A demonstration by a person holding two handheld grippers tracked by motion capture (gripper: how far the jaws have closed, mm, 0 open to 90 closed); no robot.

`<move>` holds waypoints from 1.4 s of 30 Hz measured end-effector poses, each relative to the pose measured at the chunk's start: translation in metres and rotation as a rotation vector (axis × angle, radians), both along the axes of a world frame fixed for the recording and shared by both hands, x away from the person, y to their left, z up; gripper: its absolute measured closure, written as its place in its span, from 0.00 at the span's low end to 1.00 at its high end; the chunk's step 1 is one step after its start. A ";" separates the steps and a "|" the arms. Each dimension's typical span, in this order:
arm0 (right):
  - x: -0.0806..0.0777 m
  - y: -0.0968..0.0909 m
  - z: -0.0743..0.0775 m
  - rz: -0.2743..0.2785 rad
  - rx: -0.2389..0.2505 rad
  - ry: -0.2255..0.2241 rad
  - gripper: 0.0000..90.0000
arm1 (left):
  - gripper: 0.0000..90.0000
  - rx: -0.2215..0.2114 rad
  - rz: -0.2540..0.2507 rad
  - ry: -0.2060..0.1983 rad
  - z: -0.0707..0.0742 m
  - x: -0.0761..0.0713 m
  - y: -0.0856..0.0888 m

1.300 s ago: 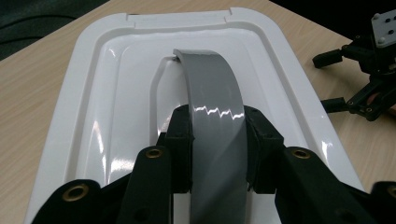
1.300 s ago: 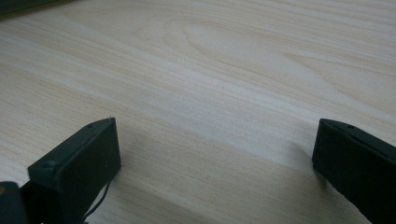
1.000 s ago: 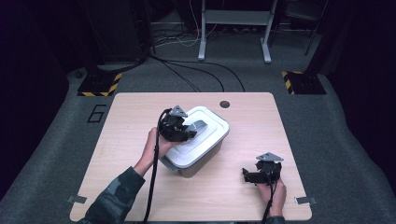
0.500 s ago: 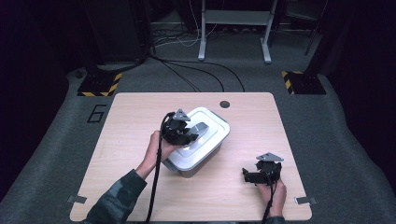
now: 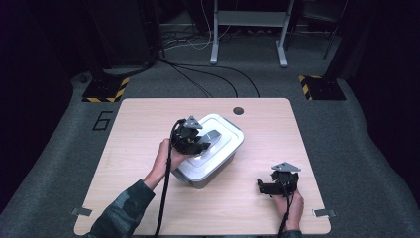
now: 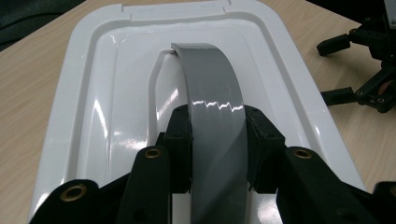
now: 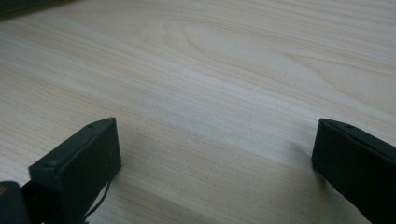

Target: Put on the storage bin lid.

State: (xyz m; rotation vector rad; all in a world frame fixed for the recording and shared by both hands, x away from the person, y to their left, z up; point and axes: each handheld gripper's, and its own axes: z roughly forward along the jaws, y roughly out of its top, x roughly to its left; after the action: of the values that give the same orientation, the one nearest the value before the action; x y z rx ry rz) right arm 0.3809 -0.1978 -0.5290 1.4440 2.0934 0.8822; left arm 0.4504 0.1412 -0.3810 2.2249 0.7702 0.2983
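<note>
Box: a white plastic box with a shiny lid (image 5: 210, 156) sits on the table, near the middle, turned a bit sideways.
Lid: the white lid (image 6: 107, 102) has a raised edge all round and a dip in the middle.
Handle: a grey plastic handle shaped like a curved strap (image 6: 212, 107) stands up from the middle of the lid.
Left gripper: the black left gripper (image 6: 218, 140) is on top of the box, held by the person's left hand (image 5: 166, 156).
Left tongs: they pinch the grey handle, one black pad on each side, both touching it.
Right gripper: the black right gripper (image 5: 262, 187) is low over the table near its front right corner, well away from the box, held by the person's right hand (image 5: 292, 208).
Right tongs: spread wide, with bare wood between them in the right gripper view (image 7: 212, 158).
Table: a light wooden table (image 5: 138, 124) with a small dark round hole (image 5: 238, 110) near its far edge.
Floor: grey carpet (image 5: 361, 148) with black cables (image 5: 208, 82) behind the table.
Sleeve: a dark green sleeve (image 5: 121, 210) covers the left arm.
</note>
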 end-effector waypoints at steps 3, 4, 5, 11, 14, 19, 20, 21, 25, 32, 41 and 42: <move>0.000 0.000 0.000 0.002 0.001 -0.001 0.00 | 0.61 -0.002 0.015 0.002 0.001 0.001 0.002; 0.000 0.000 0.000 0.000 0.000 0.000 0.00 | 0.56 -0.007 0.025 0.004 0.002 0.001 0.003; 0.000 0.000 0.000 0.002 0.001 0.000 0.00 | 0.52 -0.013 0.032 0.006 0.003 0.001 0.005; 0.000 0.000 0.000 0.001 0.000 -0.001 0.00 | 0.33 -0.020 0.020 0.009 0.009 -0.001 0.015; 0.000 0.000 0.000 0.000 0.000 0.000 0.00 | 0.22 -0.012 0.032 -0.001 0.013 -0.002 0.021; 0.000 0.000 0.000 0.000 0.000 0.000 0.00 | 0.14 -0.018 0.042 -0.018 0.023 -0.009 0.033; 0.000 0.000 0.000 -0.001 0.000 0.000 0.00 | 0.13 -0.016 0.042 -0.023 0.024 -0.010 0.035; 0.000 0.000 0.000 -0.001 0.000 0.000 0.00 | 0.12 -0.018 0.046 -0.032 0.026 -0.012 0.038; 0.000 0.000 0.000 0.000 0.000 -0.001 0.00 | 0.04 -0.026 0.079 -0.053 0.028 -0.018 0.053; 0.000 0.000 0.000 -0.001 0.000 0.000 0.00 | 0.01 -0.035 0.120 -0.066 0.026 -0.026 0.082; 0.000 0.000 0.000 -0.002 0.000 0.000 0.00 | 0.00 -0.005 0.152 -0.067 0.020 -0.036 0.116; 0.000 0.000 0.000 -0.001 0.000 -0.001 0.00 | 0.00 -0.003 0.159 -0.066 0.018 -0.037 0.120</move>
State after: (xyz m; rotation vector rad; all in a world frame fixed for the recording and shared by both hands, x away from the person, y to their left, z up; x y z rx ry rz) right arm 0.3809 -0.1977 -0.5291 1.4444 2.0916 0.8820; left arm 0.4139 0.2610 -0.3631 2.1439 0.9120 0.4454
